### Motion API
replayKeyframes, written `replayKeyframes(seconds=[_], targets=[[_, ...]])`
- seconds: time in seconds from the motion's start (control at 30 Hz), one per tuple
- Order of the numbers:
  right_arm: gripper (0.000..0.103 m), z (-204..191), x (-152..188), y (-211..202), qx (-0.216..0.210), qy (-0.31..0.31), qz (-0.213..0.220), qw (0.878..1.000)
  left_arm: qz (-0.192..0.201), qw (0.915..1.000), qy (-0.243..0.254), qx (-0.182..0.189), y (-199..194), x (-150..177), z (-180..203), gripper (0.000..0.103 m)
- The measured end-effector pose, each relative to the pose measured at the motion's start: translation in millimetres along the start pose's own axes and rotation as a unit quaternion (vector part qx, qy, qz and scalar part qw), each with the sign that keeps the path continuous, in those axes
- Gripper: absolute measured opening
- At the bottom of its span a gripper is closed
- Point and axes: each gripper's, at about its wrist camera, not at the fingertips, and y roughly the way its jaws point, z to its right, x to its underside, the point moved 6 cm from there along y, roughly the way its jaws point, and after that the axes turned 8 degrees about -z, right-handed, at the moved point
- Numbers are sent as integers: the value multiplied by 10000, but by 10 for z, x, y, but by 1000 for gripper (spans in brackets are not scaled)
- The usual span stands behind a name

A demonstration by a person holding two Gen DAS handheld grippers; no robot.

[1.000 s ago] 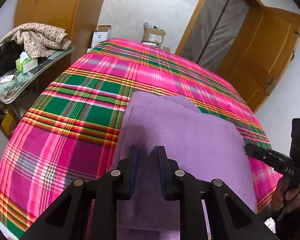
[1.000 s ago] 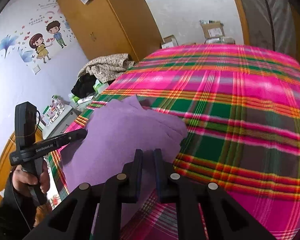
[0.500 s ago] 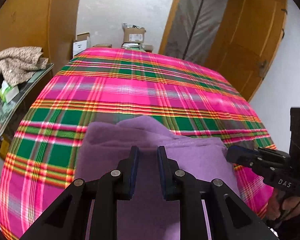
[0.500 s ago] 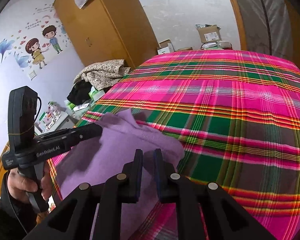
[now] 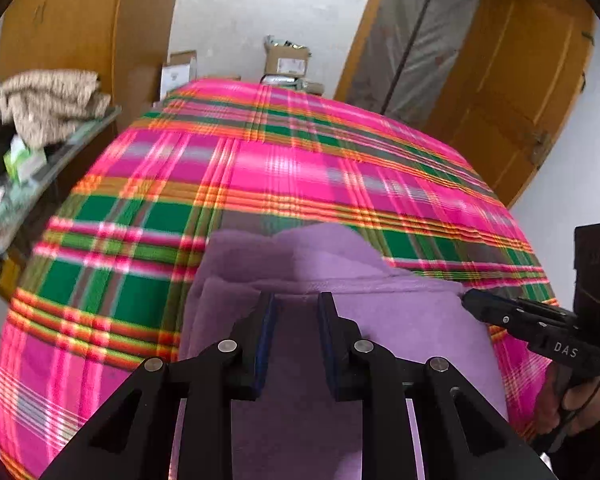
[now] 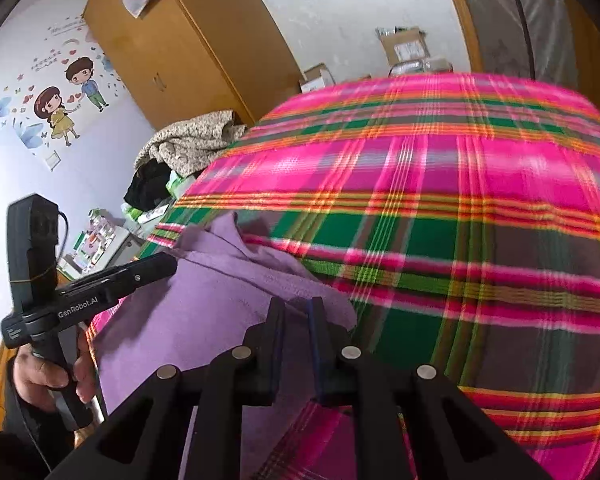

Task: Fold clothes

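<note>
A purple garment (image 5: 380,320) lies on the pink and green plaid bed (image 5: 260,168) at its near side. My left gripper (image 5: 296,308) has the garment's folded upper edge between its pads, and its jaws are opening. Seen from the right wrist, the left gripper (image 6: 172,264) still pinches a raised corner of the garment (image 6: 204,312). My right gripper (image 6: 296,312) is shut on the other corner of that edge, where the cloth bunches between its fingers. It also shows in the left wrist view as the right gripper (image 5: 466,302), tip on the cloth. A lower purple layer shows just beyond the held edge.
A side table piled with beige and black clothes (image 5: 48,100) stands left of the bed. Behind it is a wooden wardrobe (image 5: 60,20). Cardboard boxes (image 5: 286,60) sit past the bed's far end, and a wooden door (image 5: 520,100) is at the right. The plaid bed (image 6: 460,200) stretches far beyond the garment.
Both grippers have carried the held edge across the garment toward its far side. Much less purple cloth shows beyond the fingertips than before. The left jaws look slightly wider.
</note>
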Motion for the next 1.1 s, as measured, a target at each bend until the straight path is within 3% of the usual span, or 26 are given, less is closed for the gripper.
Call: replayKeyframes(seconds=[0.23,0.57,1.1], targets=[[13,-75,20,-143,5,-138,123,9998,121,9999,-47,79,-131,66,-8,23],[17,-248,268,-249,-465,-409,-12,9981,105,9992,-375,1,-316,381,-242,23],[23,-273,437,-322,-342,-560,-111,9978,99,9990,-426,-71,-352,480,-206,23]])
